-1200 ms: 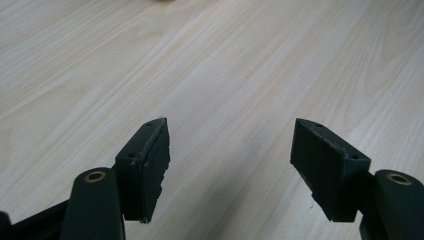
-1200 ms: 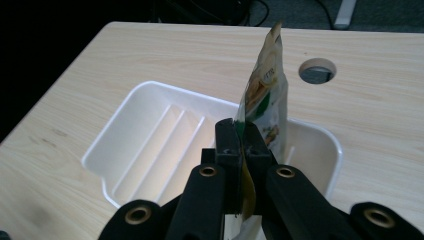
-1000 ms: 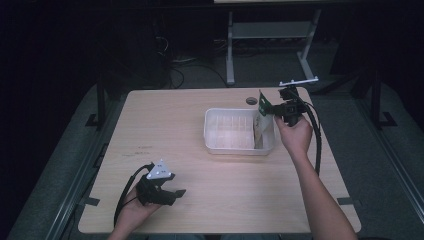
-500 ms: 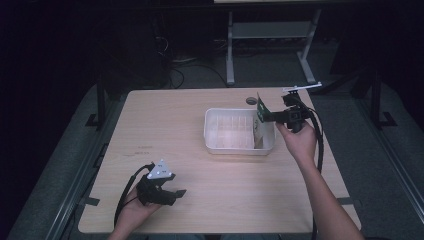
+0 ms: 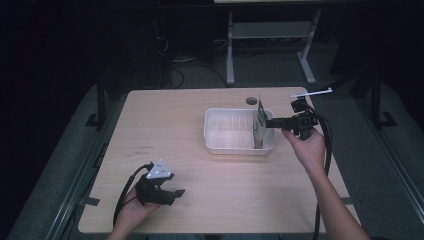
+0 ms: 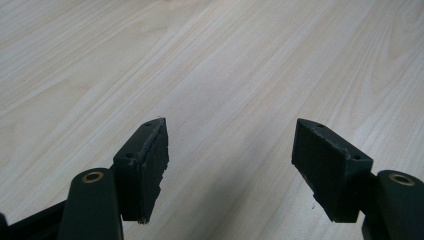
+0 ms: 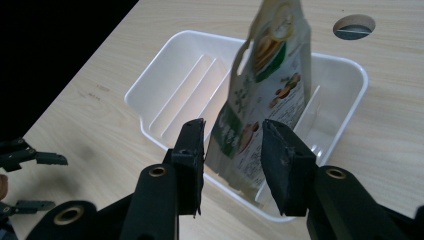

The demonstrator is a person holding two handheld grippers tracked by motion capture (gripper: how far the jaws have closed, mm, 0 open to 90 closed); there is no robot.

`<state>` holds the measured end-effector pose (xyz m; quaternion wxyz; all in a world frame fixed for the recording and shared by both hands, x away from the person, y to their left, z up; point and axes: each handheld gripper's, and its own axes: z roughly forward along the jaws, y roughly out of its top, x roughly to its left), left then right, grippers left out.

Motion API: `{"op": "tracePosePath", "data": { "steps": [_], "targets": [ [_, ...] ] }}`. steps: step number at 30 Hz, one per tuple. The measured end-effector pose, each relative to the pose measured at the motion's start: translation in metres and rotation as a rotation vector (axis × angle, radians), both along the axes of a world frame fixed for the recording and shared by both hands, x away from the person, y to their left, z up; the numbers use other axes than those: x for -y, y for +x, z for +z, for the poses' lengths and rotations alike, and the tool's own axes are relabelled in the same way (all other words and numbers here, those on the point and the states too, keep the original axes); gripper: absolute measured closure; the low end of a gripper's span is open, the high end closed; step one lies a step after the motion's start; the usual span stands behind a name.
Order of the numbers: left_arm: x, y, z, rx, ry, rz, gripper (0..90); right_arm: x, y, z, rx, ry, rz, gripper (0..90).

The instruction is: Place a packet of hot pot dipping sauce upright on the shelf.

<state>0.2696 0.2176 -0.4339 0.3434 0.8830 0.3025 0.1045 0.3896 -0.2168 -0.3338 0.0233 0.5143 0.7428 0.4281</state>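
Note:
A green and white snack pouch [image 5: 260,122] [image 7: 267,85] stands upright at the right end of a white plastic bin [image 5: 215,145] [image 7: 150,80], leaning on a divider. My right gripper [image 5: 269,123] [image 7: 232,130] points level at the pouch from the right. Its jaws have just been opening and stand on either side of the pouch's lower edge, pads off it. My left gripper [image 5: 177,192] [image 6: 230,145] rests open near the table's front left, with bare wood between its jaws.
A round cable hole [image 5: 251,101] [image 7: 354,26] sits in the wooden table [image 5: 150,125] just behind the bin. A metal stand [image 5: 265,35] is on the dark floor beyond the far edge. The right gripper's cable [image 5: 327,145] hangs off the right side.
The right gripper's jaws have opened off the pouch, and the hand has drawn back a little to the right. The pouch now stands in the bin. The left gripper has not moved.

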Motion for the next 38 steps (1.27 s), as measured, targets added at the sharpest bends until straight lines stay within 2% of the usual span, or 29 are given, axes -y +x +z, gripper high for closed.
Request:
{"op": "tracePosePath", "data": {
  "steps": [9,19,33,38],
  "targets": [
    [0.0,0.0,0.0,0.0,0.002,0.0,30.3,0.007,-0.013,-0.001,0.002,0.0,0.008,59.4],
    [0.0,0.0,0.0,-0.001,0.003,0.001,30.2,0.017,-0.026,-0.012,-0.001,0.013,0.011,57.8],
    [-0.001,0.0,0.0,-0.003,0.003,0.004,30.1,0.027,-0.051,-0.026,0.008,0.052,0.025,53.9],
    [-0.001,0.0,0.0,-0.001,0.001,0.006,29.9,0.029,-0.065,-0.033,0.021,0.075,0.032,51.2]
  ]
}}
